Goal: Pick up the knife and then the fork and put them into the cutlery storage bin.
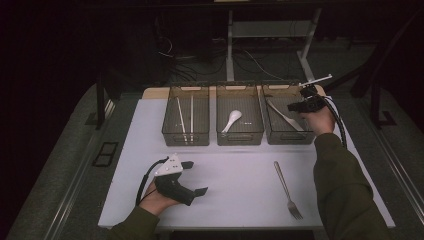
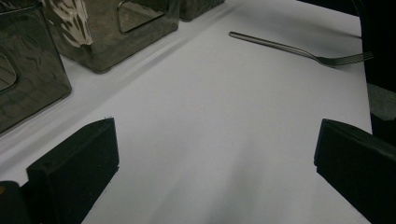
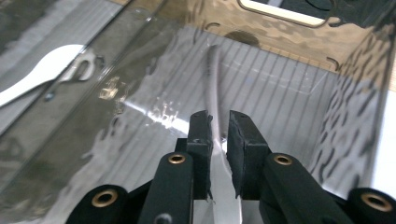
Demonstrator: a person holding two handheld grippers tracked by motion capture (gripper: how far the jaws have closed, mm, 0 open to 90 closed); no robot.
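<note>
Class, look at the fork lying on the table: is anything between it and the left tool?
Nothing visible. The left tool rests open on the table, and only bare white surface lies between it and the fork, seen unobstructed in the left gripper view.

A lab is suggested by the white-topped table (image 1: pixel 240 175), dark surroundings and loose cables (image 1: pixel 200 60) on the floor.

Right gripper (image 1: pixel 295 106) being held over the right bin (image 1: pixel 289 136), fork (image 1: pixel 286 189) lying before it, left gripper (image 1: pixel 194 177) being rested far left.
</note>
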